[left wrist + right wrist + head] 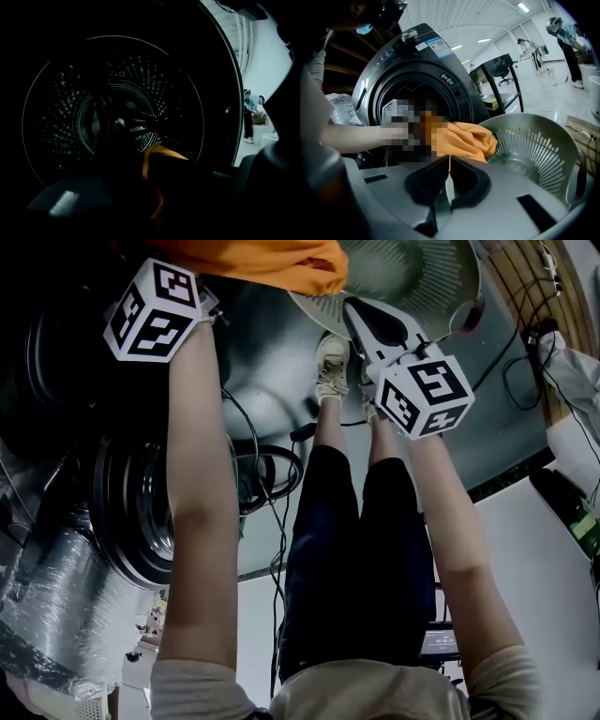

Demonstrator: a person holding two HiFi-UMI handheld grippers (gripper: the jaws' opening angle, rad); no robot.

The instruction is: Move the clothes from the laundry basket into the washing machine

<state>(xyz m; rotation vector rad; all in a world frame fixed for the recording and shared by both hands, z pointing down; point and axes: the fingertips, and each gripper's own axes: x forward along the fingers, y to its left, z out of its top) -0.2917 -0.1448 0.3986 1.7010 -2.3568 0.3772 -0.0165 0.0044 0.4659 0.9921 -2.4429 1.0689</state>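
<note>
Left gripper (pixel 157 199): clamped on the orange garment (pixel 466 140), facing the drum (pixel 117 117).
Right gripper (pixel 446 176): jaws together, empty, over the laundry basket (pixel 534 140).
My step: I should reach deep into the drum before releasing, so nothing trails over the rim.
Count: two grippers, one garment, one basket, one washing machine (pixel 440 70).
</note>
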